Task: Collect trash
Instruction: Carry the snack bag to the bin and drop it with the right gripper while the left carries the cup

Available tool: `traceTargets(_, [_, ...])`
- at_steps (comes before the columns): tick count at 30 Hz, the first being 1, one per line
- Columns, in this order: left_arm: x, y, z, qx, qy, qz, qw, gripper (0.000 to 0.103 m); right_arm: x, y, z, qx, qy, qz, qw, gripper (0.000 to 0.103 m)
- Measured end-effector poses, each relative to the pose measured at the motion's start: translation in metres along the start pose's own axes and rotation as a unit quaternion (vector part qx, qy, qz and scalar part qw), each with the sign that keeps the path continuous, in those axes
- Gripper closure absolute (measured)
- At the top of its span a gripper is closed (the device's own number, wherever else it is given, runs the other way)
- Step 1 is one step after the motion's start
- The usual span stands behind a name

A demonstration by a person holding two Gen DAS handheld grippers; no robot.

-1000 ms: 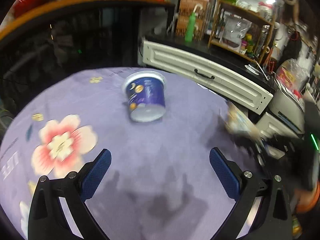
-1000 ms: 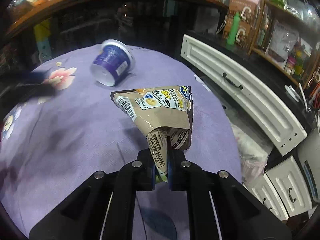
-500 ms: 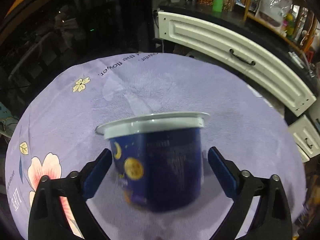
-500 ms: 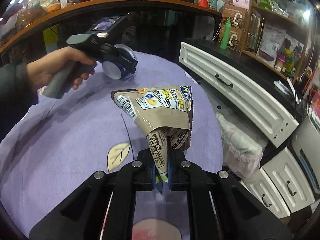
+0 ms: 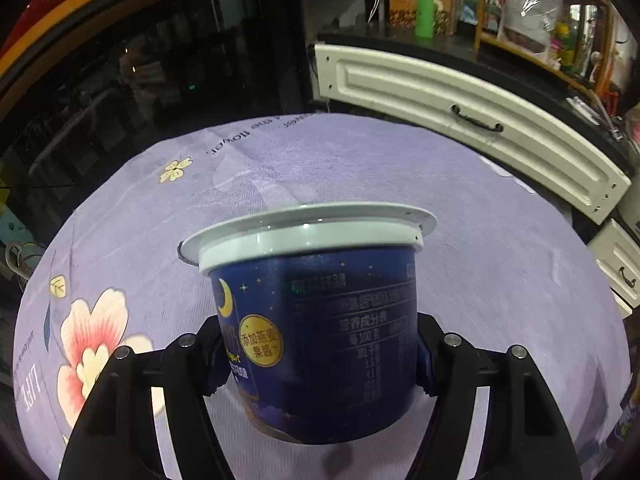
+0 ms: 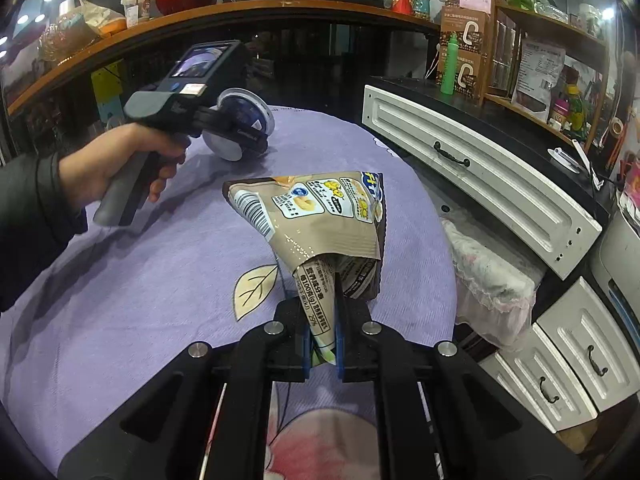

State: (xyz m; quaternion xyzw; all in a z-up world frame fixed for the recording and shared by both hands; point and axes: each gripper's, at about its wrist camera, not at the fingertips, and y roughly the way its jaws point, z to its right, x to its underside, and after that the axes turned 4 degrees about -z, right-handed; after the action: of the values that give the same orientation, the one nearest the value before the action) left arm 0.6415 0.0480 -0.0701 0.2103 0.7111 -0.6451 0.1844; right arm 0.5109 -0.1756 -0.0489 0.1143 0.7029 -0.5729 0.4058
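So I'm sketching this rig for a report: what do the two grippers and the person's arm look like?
The right gripper is a matte black linkage with silver rivets and blue pads. The left gripper has a grey pistol handle and a dark body with a small lit screen on the back. The left hand is bare, below a dark sleeve.

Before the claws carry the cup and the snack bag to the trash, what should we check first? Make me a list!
1. Left claw around the cup: ok, fingers sit on both sides.
2. Cup squeezed tight: cannot tell, the cup hides the pads.
3. Cup off the tablecloth: cannot tell.
4. Right claw shut on the bag: ok, its corner is pinched between the pads.
5. Bag clear of the tablecloth: ok, it hangs above it.
6. Trash bin in sight: not ok, neither view shows a sure one.
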Motion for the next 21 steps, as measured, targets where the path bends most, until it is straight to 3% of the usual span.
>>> traceTargets(8, [0.051,-0.062,0.008,0.042,-0.009,0.056,0.9975,0.035,0.021,-0.027,-0.005,0.002,0.015,0.014,1.0,0.094])
traceTargets(14, [0.104,-0.118,0.028,0.046,0.015,0.111,0.9926,0.035,0.048,-0.059,-0.005,0.016,0.029,0.025,0.999,0.094])
traceTargets(21, [0.157,-0.174,0.054,0.079,0.024,0.152,0.985,0.035,0.093,-0.106,0.004,0.042,0.054,0.041,0.997,0.094])
